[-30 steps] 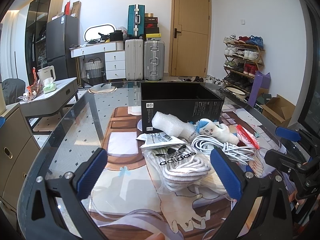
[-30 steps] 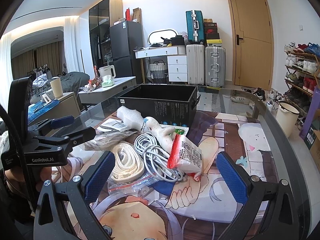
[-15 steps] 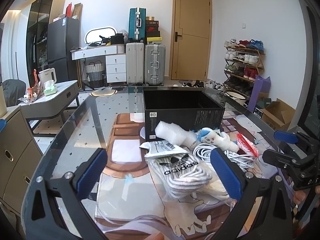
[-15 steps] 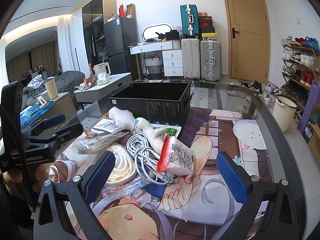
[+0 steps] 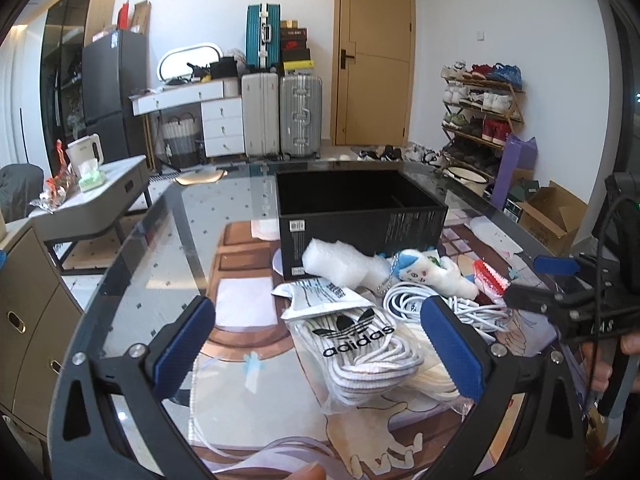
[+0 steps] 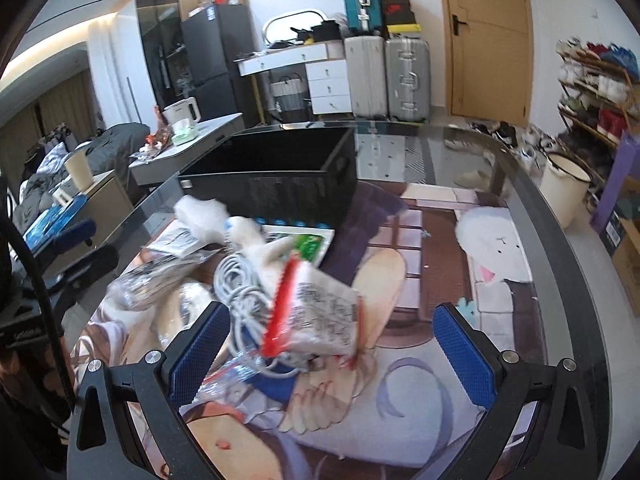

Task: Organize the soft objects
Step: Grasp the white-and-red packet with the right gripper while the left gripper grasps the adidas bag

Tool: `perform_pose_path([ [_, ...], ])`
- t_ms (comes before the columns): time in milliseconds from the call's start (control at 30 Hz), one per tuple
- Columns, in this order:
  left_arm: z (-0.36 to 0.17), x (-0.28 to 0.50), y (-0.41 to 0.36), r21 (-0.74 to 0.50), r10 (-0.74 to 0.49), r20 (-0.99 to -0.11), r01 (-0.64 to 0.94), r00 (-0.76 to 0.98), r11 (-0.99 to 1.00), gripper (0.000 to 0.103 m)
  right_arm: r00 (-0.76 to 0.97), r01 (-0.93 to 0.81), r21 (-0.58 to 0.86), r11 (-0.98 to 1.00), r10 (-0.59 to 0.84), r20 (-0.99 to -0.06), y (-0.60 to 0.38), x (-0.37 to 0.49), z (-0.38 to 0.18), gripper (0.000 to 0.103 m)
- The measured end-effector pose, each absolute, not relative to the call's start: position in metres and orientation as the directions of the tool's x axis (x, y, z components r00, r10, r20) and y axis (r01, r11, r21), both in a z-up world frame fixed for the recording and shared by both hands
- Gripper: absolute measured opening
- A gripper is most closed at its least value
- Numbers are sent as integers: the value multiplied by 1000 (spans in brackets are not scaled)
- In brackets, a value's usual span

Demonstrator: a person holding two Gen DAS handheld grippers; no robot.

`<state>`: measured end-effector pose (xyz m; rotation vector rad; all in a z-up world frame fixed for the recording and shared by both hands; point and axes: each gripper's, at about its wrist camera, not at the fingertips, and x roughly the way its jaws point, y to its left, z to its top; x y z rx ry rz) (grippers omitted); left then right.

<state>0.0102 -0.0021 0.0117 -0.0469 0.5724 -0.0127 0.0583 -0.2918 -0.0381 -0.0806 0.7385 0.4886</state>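
Observation:
A pile of soft things lies on the glass table in front of an open black box [image 5: 360,208]. In the left wrist view I see an adidas bag of white socks [image 5: 356,344], a bubble-wrap roll [image 5: 340,260], a white plush toy [image 5: 432,272] and a coiled white cable [image 5: 412,300]. My left gripper [image 5: 316,348] is open, its pads on either side of the socks bag. My right gripper [image 6: 332,344] is open over a red-edged clear packet [image 6: 320,316], beside the cable [image 6: 240,284]. The black box [image 6: 280,176] stands behind the pile.
The round glass table [image 5: 160,264] lies over a printed mat [image 6: 440,280]. A low cabinet [image 5: 28,320] stands left of it, a shoe rack [image 5: 480,108] and cardboard box [image 5: 552,216] on the right. Suitcases [image 5: 280,112] stand by the far wall.
Both grippers have moved forward and lower toward the pile. The right view is now blurred and sits close over the red-edged packet. Both stay open.

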Motion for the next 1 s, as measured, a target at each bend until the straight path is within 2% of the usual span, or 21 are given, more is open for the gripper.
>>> perform_pose_path([
  [433, -4, 28, -3, -75, -61, -608, 19, 791, 997, 103, 552, -443, 133, 887, 387, -739, -296, 92, -57, 101],
  [567, -6, 30, -2, -79, -63, -615, 18, 786, 997, 103, 494, -458, 181, 870, 419, -762, -293, 101, -66, 82],
  [733, -8, 32, 1, -88, -67, -621, 16, 781, 996, 103, 480, -465, 208, 861, 443, -757, -295, 104, -69, 77],
  [800, -8, 32, 2, -92, -70, -624, 16, 779, 996, 103, 487, -466, 190, 864, 430, -760, -294, 103, -69, 69],
  [1000, -9, 33, 2, -103, -75, -634, 13, 770, 995, 103, 505, -477, 159, 864, 418, -755, -294, 96, -68, 57],
])
